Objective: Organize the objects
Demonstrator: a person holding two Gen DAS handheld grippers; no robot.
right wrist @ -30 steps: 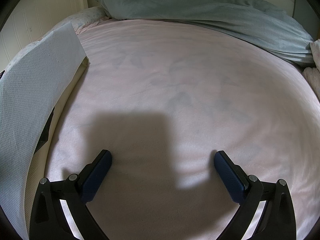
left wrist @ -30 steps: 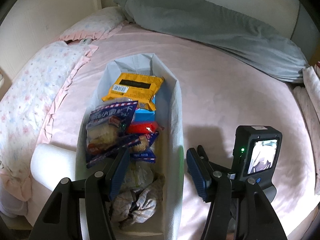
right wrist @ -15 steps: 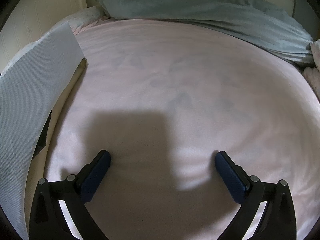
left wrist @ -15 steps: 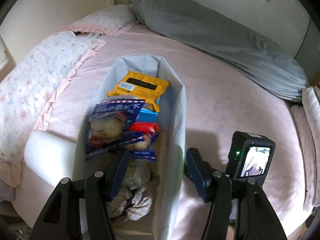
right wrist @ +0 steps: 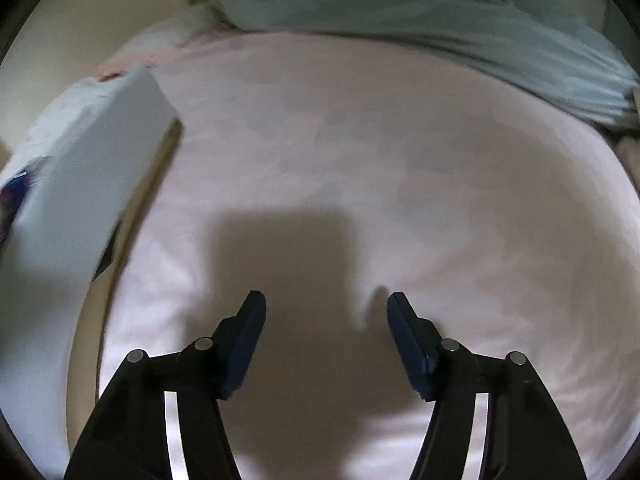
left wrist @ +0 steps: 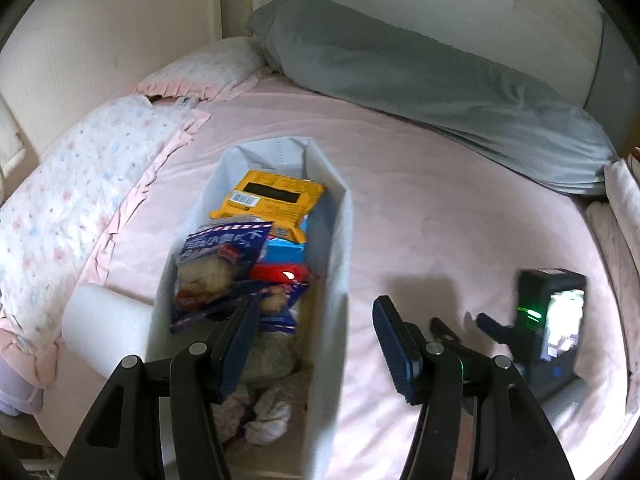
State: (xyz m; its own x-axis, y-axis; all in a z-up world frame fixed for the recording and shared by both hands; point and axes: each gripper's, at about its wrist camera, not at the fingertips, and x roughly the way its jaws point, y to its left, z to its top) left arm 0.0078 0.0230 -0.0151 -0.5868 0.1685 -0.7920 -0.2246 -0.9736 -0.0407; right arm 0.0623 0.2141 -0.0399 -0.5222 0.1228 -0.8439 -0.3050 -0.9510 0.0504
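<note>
Left gripper (left wrist: 316, 340) straddles the white fabric bin's (left wrist: 340, 264) right wall, jaws apart, unclamped; right gripper (right wrist: 326, 336), just closing partway, hangs empty over the pink bedsheet (right wrist: 360, 140).

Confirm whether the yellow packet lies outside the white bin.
No, the yellow packet lies inside the white bin, at its far end.

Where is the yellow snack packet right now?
In the left wrist view, the yellow snack packet lies at the far end of the white fabric bin on the pink bed, atop a blue box.
</note>
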